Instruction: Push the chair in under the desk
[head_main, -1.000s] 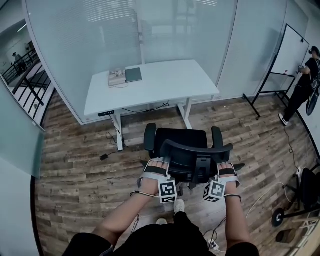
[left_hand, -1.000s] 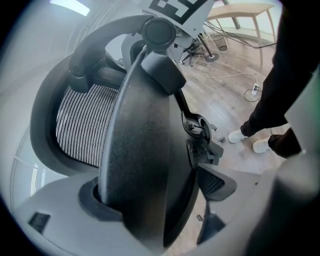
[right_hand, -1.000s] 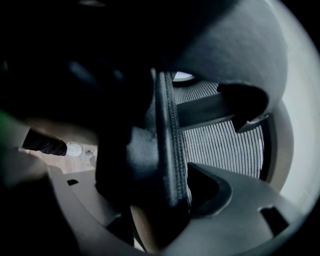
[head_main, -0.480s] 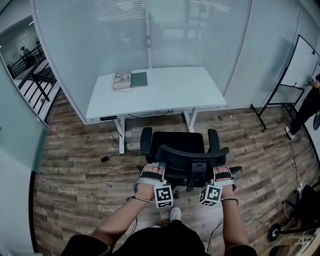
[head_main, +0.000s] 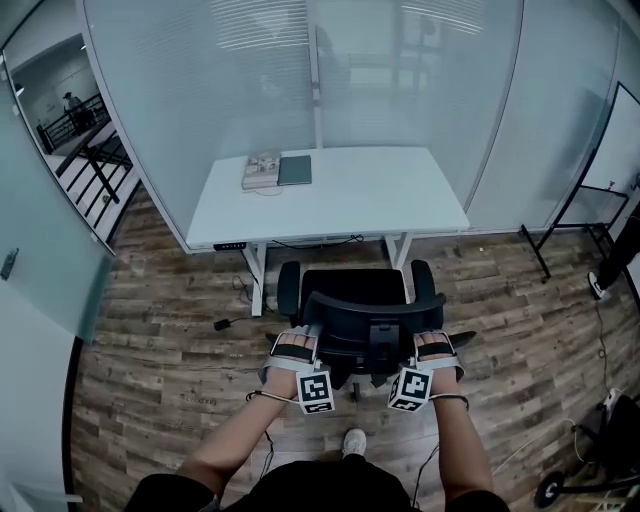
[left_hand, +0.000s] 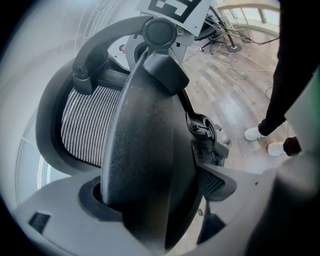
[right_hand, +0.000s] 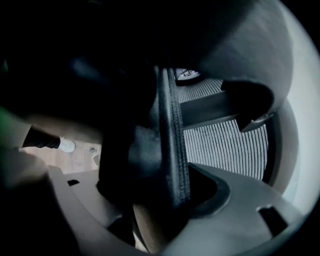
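The chair (head_main: 352, 292) stands on the wood floor (head_main: 150, 350) just in front of the desk (head_main: 380, 200). Its seat faces the desk, and its armrests stop just short of the desk's front edge, so it is not yet under the top. Both grippers are on the side of the chair away from the desk, one at each side edge of the backrest (head_main: 372, 318).

The left gripper (head_main: 300, 340) has its jaws partly apart and clamped on the backrest's left rim, which fills the gap between them. The right gripper (head_main: 432, 342) has the right rim between its jaws, which are about half open and closing on it.

At the desk's far left corner a pale box (head_main: 262, 170) and a dark notebook (head_main: 295, 170) lie side by side, touching. A glass wall (head_main: 250, 80) stands right behind the desk.
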